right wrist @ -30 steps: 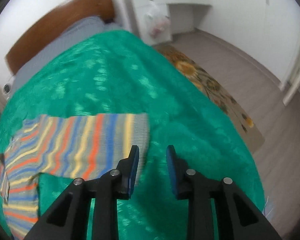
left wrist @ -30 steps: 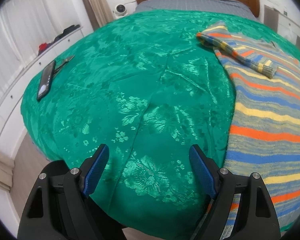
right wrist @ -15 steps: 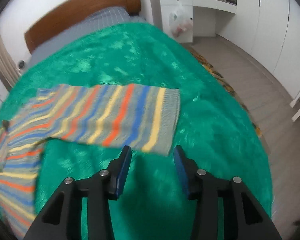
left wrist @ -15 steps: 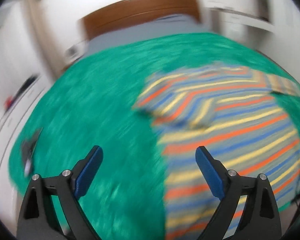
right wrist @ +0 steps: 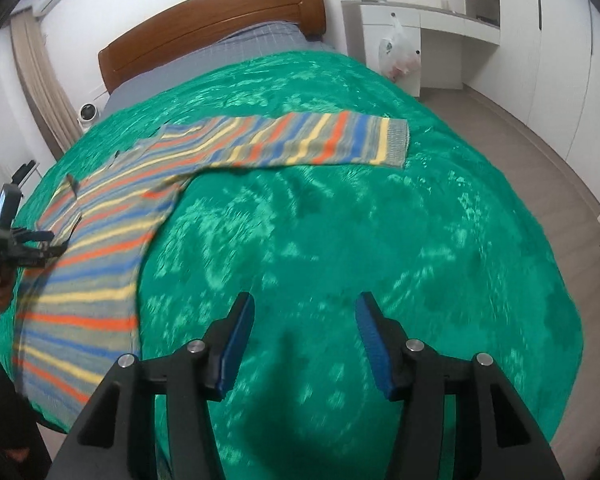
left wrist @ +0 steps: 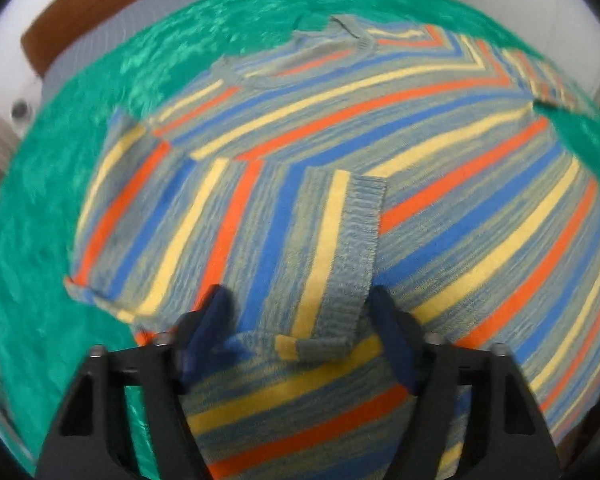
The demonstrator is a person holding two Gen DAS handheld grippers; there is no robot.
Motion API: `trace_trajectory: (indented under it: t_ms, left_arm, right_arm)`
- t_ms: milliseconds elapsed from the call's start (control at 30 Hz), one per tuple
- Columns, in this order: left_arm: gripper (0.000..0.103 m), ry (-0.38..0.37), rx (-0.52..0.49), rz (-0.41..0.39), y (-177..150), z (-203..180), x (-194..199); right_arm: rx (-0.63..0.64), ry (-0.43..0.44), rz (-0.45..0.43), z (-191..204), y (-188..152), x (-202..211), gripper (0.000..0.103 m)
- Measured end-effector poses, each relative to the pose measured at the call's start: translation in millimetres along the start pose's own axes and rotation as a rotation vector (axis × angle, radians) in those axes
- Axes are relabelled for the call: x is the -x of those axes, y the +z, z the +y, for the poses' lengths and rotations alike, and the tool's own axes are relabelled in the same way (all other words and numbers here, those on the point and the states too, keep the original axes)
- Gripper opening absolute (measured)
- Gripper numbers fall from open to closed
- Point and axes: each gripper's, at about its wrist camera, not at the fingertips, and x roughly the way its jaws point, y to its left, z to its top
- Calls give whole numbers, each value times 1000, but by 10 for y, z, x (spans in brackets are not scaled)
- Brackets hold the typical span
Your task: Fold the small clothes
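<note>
Left gripper (left wrist: 300, 332) closing round folded sleeve (left wrist: 228, 232) — sweater (left wrist: 440, 168), green bedspread (right wrist: 340, 220)

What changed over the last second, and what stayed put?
The left gripper swung from bare bedspread over the striped sweater, jaws closing around the folded-in sleeve cuff. The right gripper opened and backed off the outstretched sleeve. That sleeve and the green bedspread stayed.

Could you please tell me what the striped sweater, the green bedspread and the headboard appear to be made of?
Striped sweater: soft knit, probably wool or acrylic; ribbed cuff and fuzzy yarn texture show. Green bedspread: glossy woven fabric, perhaps satin brocade; sheen and floral pattern catch the light. Headboard: looks like varnished wood, smooth reddish-brown with a slight gloss.
</note>
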Motion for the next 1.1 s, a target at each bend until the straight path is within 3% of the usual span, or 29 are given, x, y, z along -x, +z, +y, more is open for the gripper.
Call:
trace_trajectory:
  t_ms: [33, 67, 133, 233, 333, 433, 533, 633, 800, 967, 1100]
  left_arm:
    - [23, -16, 13, 5, 3, 8, 0]
    - [5, -13, 20, 8, 9, 24, 10]
    - [4, -26, 63, -7, 50, 99, 77]
    - [3, -35, 219, -111, 5, 431, 421]
    - [3, -29, 510, -213, -228, 1174, 816]
    - [2, 102, 762, -225, -622, 1884, 963]
    - [2, 239, 915, -169, -1031, 2360, 915]
    - [2, 282, 960, -110, -1244, 2539, 759]
    - [2, 329, 962, -39, -1336, 2545, 503]
    - [3, 279, 1055, -30, -1478, 2665, 339]
    - [9, 243, 1050, -67, -1581, 2667, 357]
  right_arm:
    - [3, -4, -10, 17, -7, 21, 54]
    - [5, -10, -22, 28, 4, 29, 54]
    - [1, -16, -43, 37, 16, 58, 54]
    - [7, -32, -66, 56, -15, 127, 54]
    - [2, -36, -79, 70, -60, 185, 54]
    - [10, -30, -83, 125, -77, 188, 56]
    - [14, -17, -68, 191, -73, 130, 56]
    - [9, -12, -54, 227, -79, 74, 56]
    - [22, -34, -45, 261, -94, 43, 56]
    - [-7, -55, -39, 189, -110, 21, 56]
    - [-22, -68, -32, 163, -107, 3, 56]
